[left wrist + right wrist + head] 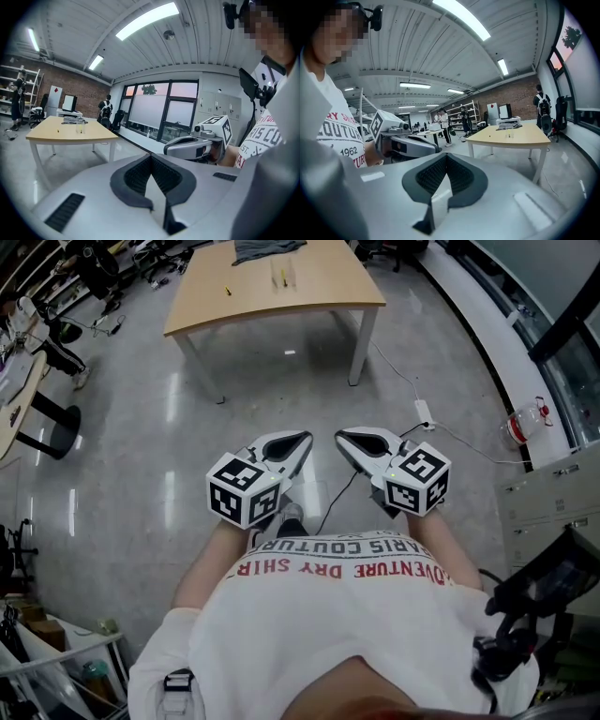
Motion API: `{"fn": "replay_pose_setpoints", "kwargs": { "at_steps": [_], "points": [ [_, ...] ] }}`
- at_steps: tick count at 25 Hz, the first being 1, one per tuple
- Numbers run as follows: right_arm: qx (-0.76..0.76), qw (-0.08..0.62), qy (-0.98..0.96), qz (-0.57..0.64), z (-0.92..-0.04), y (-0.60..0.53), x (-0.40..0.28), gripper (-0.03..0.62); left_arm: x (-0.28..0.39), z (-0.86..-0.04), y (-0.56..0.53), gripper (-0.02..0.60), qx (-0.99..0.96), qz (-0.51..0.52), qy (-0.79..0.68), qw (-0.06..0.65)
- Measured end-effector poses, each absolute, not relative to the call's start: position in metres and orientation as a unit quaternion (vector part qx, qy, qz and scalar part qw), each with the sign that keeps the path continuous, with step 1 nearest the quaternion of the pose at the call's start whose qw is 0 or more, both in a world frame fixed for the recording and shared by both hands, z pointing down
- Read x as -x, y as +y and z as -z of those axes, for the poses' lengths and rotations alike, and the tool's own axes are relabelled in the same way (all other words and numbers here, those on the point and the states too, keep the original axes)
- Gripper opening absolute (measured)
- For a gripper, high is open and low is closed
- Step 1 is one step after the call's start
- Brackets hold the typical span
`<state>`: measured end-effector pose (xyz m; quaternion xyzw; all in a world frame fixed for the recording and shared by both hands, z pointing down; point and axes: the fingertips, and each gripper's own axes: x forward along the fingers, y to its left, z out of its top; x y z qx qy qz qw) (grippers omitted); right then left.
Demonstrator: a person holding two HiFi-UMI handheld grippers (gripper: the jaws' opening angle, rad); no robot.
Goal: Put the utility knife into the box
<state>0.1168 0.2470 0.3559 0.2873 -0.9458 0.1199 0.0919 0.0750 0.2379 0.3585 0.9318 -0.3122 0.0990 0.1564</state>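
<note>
Wooden table (323, 292) bears grey cloth (267, 249), clear box (281, 276), yellow item (227, 290).

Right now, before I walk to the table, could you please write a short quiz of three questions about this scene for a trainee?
1. Fill in the gap: the jaws of the left hand-held gripper and the right hand-held gripper are both ___, with nothing between them.
2. Where does the clear box stand? A) on the floor; B) on the wooden table; C) on a shelf.
3. True or false: in the head view, the small yellow item lies on the table, left of the clear box.

Key: 1 shut; 2 B; 3 true.
</note>
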Motion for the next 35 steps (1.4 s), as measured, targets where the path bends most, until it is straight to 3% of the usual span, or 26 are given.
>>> {"fn": "replay_pose_setpoints", "kwargs": {
  "at_steps": [35],
  "points": [
    [-0.285, 0.088, -0.949, -0.103, -0.347, 0.286, -0.131, 0.002, -0.099, -0.353, 0.277, 0.002, -0.939, -0.11, -0.297, 0.131]
  ]
}}
